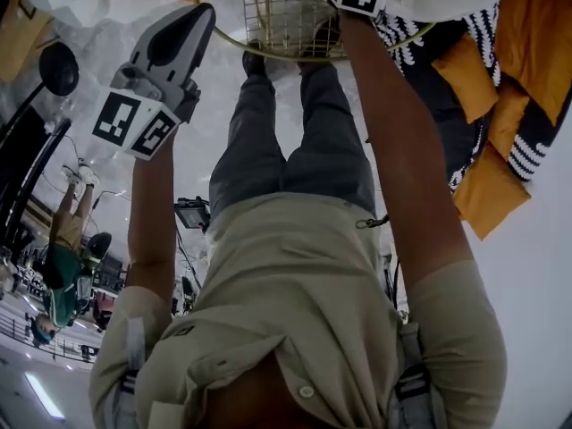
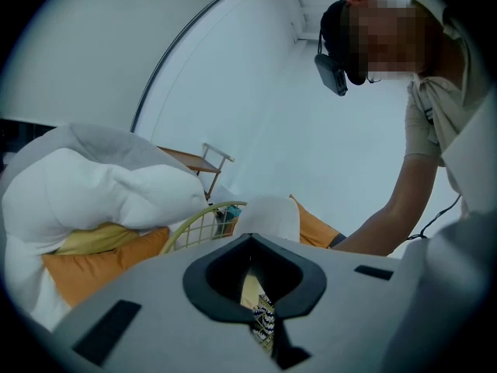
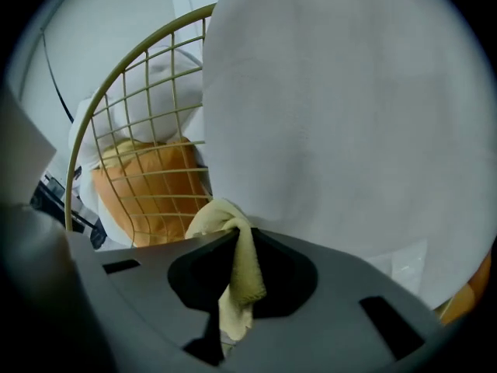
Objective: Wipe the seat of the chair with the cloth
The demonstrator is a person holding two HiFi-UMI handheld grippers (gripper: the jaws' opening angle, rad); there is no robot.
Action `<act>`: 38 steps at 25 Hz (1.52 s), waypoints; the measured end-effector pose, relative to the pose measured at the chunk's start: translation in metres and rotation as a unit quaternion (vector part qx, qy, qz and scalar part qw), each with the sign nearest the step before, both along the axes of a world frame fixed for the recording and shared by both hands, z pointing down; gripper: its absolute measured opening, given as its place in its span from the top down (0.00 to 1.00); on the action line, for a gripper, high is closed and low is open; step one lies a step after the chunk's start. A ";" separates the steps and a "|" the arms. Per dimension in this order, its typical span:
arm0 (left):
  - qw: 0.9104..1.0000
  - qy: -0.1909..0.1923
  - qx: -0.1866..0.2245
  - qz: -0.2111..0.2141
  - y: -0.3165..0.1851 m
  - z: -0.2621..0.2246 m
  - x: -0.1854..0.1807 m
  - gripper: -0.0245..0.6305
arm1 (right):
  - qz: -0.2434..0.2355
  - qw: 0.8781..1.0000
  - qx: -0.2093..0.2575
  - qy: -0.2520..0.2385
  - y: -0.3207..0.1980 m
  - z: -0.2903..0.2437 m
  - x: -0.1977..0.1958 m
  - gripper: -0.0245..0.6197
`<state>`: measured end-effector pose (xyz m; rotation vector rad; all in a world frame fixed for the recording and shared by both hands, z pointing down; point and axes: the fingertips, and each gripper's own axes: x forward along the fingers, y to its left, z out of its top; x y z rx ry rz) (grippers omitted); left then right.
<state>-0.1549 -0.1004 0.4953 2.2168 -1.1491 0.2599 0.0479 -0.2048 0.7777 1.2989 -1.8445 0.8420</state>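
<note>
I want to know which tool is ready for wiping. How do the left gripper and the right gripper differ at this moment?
1. The right gripper is shut on a pale yellow cloth; the left gripper has its jaws together with nothing between them.
2. In the head view, the right gripper is over the wire chair; the left gripper is off to the chair's side.

Both are grey and carry a cube with square markers.

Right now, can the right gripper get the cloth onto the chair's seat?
Probably not yet. The right gripper is shut on the cloth, but a white cushion fills the space beyond its jaws, in front of the chair's wire grid. No seat shows; the cushion likely needs moving first.
</note>
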 end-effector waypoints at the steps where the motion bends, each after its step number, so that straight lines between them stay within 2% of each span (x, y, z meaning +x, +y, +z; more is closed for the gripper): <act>1: 1.000 0.001 0.000 -0.001 -0.001 0.000 0.000 0.94 | 0.005 1.000 -0.019 0.012 0.009 0.009 0.012 0.89; 3: 1.000 0.002 0.002 0.001 -0.004 0.000 0.002 0.94 | 0.026 0.998 -0.039 0.033 0.022 0.017 0.044 0.89; 5: 1.000 0.004 0.005 0.006 -0.007 -0.002 0.006 0.94 | 0.067 0.996 -0.038 0.047 0.030 0.011 0.085 0.89; 10: 1.000 0.008 0.009 0.020 -0.018 -0.006 0.014 0.94 | 0.169 0.983 0.000 0.074 0.049 -0.037 0.183 0.89; 13: 0.999 0.011 0.010 0.033 -0.024 -0.006 0.024 0.94 | 0.200 0.975 0.030 0.092 0.057 -0.062 0.222 0.89; 16: 0.999 0.013 0.012 0.043 -0.028 -0.009 0.035 0.94 | 0.202 0.973 0.040 0.101 0.059 -0.070 0.235 0.89; 22: 0.998 0.010 0.016 0.055 -0.030 -0.014 0.044 0.94 | 0.194 0.975 0.040 0.097 0.057 -0.066 0.225 0.89; 25: 0.999 0.008 0.014 0.050 -0.026 -0.012 0.040 0.94 | 0.177 0.979 0.031 0.092 0.051 -0.054 0.207 0.89; 28: 0.999 0.006 0.011 0.041 -0.020 -0.008 0.034 0.94 | 0.142 0.986 0.012 0.090 0.043 -0.030 0.172 0.89; 31: 1.000 0.006 0.005 0.030 -0.013 -0.002 0.025 0.94 | 0.108 0.992 -0.005 0.071 0.029 -0.007 0.119 0.89; 34: 1.000 0.004 -0.001 0.017 -0.005 0.005 0.015 0.94 | 0.066 0.997 0.030 0.010 -0.002 -0.013 0.052 0.89; 38: 1.000 0.003 -0.004 0.005 0.001 0.009 0.003 0.94 | 0.043 0.997 0.062 -0.008 -0.023 -0.032 0.029 0.89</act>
